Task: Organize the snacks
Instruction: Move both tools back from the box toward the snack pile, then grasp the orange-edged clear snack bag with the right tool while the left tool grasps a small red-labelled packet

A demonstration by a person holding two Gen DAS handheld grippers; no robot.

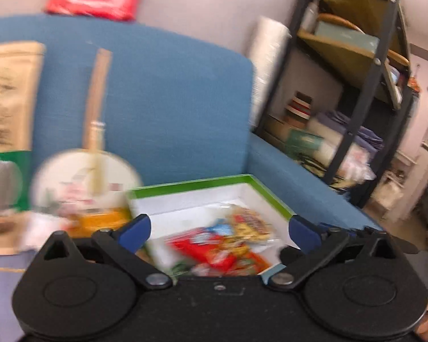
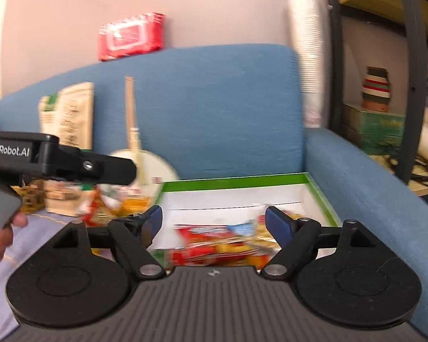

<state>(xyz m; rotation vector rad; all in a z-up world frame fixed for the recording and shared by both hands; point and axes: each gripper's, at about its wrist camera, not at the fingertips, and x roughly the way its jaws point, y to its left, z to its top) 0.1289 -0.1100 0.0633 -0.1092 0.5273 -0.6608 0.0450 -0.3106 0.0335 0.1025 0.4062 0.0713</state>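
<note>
A white box with a green rim [image 1: 191, 185] [image 2: 236, 181] lies on the blue sofa seat. Inside it are several red, yellow and blue snack packets [image 1: 225, 245] [image 2: 228, 242]. More loose snack packets [image 2: 105, 208] [image 1: 100, 219] lie left of the box. My left gripper [image 1: 218, 229] is open and empty, held over the near edge of the box. My right gripper [image 2: 214, 225] is open and empty, also just in front of the box. The left gripper's body [image 2: 57, 162] shows at the left of the right wrist view. Both views are blurred.
A round white fan with a wooden handle [image 1: 85, 182] [image 2: 145, 168] and a beige paper bag [image 1: 8, 97] [image 2: 71, 114] lean on the sofa back [image 1: 171, 108]. A red wipes pack [image 2: 131, 35] sits on top. A cup stack [image 2: 308, 57] and a black shelf rack [image 1: 351, 85] stand on the right.
</note>
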